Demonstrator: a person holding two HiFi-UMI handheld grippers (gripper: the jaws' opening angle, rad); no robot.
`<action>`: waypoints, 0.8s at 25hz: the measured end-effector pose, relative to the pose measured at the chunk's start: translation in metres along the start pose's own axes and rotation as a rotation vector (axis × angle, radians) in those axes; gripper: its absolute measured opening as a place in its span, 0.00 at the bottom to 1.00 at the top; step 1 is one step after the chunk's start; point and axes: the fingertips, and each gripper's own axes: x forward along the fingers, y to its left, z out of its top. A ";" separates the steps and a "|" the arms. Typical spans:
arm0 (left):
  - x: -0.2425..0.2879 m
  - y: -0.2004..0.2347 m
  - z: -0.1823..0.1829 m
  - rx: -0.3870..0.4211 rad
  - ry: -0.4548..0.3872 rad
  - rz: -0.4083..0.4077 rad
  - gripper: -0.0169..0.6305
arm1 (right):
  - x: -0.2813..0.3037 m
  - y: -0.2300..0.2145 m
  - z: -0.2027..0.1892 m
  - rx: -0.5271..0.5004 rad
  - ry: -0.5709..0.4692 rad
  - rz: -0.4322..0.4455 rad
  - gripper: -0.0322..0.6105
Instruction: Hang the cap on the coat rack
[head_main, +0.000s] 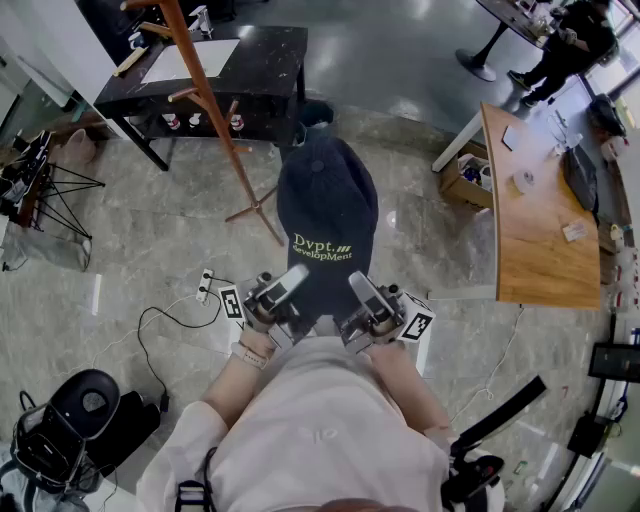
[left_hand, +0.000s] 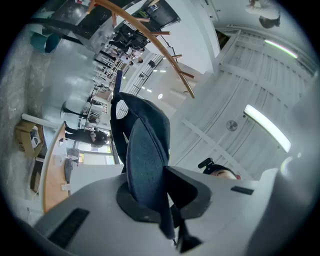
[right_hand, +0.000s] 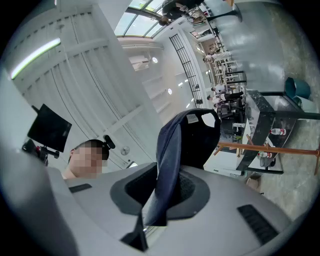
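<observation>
Navy-blue fabric fills the middle of the head view. The cap (head_main: 327, 205), with pale lettering on it, is held in the air above the stone floor (head_main: 150, 250). The left gripper (head_main: 288, 284) and the right gripper (head_main: 362, 290) grip its near edge side by side. The wooden coat rack (head_main: 205, 100) stands ahead and to the left, well apart from the cap, with a black table (head_main: 260, 60) behind it.

In the left gripper view the jaws are closed onto a fold of the cap (left_hand: 145, 150). The cloth is pinched between them and rises beyond, and the coat rack (left_hand: 150, 37) shows its pegs far past it.

In the right gripper view the jaws are likewise clamped on the edge of the cap (right_hand: 170, 150), and the coat rack (right_hand: 270, 149) crosses the background.

The step in hand looks like the carry toward the rack, with nothing hung yet. Next, the cap probably has to be brought to a free peg with its opening turned toward it, lowered on, and only then let go.
</observation>
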 end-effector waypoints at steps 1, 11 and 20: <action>0.000 0.000 0.001 0.004 -0.003 -0.001 0.08 | 0.002 -0.001 0.000 0.004 0.004 0.002 0.15; 0.010 0.035 0.044 0.055 -0.020 0.014 0.08 | 0.016 -0.045 0.035 0.033 0.024 0.034 0.14; 0.071 0.116 0.109 0.083 -0.028 0.043 0.08 | 0.033 -0.109 0.138 0.074 0.025 0.052 0.14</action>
